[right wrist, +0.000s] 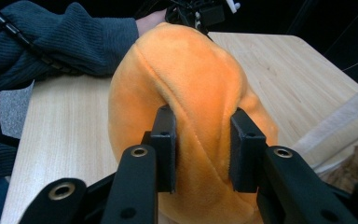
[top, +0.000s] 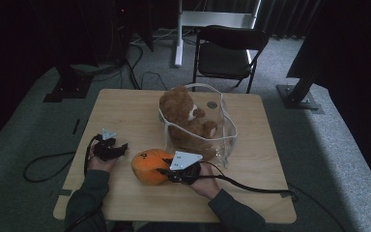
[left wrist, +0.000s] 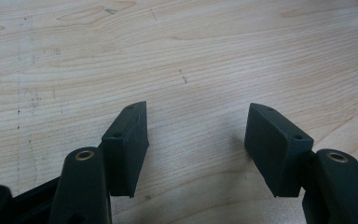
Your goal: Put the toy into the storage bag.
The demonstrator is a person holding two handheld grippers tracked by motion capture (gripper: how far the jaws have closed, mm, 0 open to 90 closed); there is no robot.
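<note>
An orange plush toy [top: 149,166] lies on the wooden table [top: 125,111] near the front middle. My right gripper [top: 166,175] is shut on it; in the right gripper view both pads [right wrist: 166,149] press into the orange plush toy [right wrist: 191,93]. A brown teddy bear [top: 186,116] sits inside a clear plastic bag [top: 222,133] with white handles, just behind the plush. My left gripper [top: 121,149] rests at the table's left, to the left of the plush. In the left gripper view my left gripper [left wrist: 196,149] stands open over bare wood.
A black folding chair [top: 224,50] stands beyond the table's far edge. Black cables [top: 251,186] trail from both grippers across the table and floor. A dark stand base [top: 299,99] sits on the carpet at the right. A sleeve [right wrist: 51,42] lies along the table's near side.
</note>
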